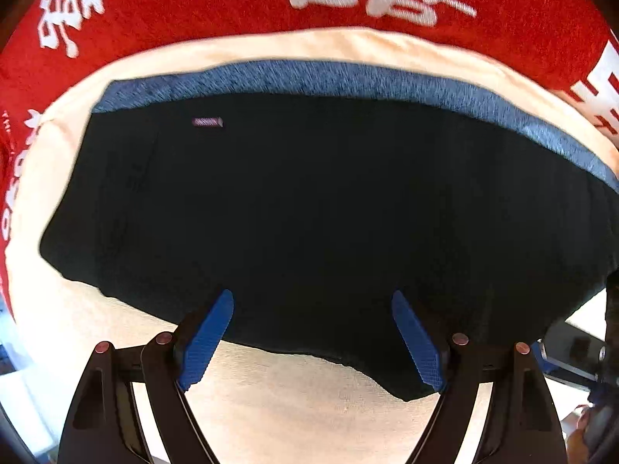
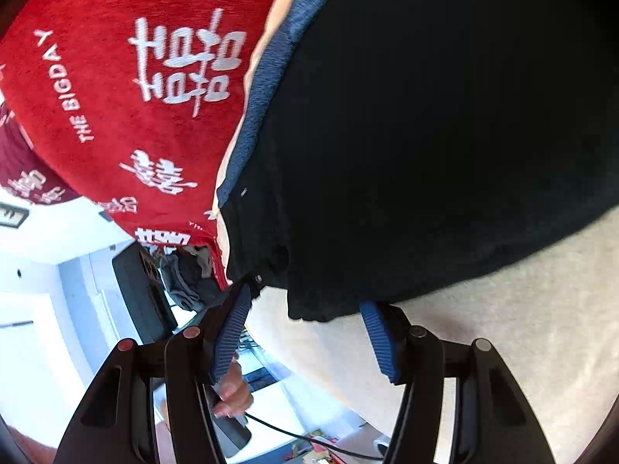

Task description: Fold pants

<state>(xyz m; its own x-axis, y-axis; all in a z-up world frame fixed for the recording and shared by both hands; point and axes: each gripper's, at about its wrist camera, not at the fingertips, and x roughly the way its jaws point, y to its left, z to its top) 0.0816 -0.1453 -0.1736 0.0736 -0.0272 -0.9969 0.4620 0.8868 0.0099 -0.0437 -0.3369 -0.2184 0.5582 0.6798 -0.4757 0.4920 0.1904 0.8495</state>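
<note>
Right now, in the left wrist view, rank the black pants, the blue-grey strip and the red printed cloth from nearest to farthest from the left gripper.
1. black pants: right at the left gripper, their near edge between its open fingertips.
2. blue-grey strip: along the pants' far edge.
3. red printed cloth: farthest, across the top, beyond a cream band.

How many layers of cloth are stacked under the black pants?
3 show: a blue cloth right beneath the pants, a cream sheet under that, then a red blanket. More may be hidden.
</note>
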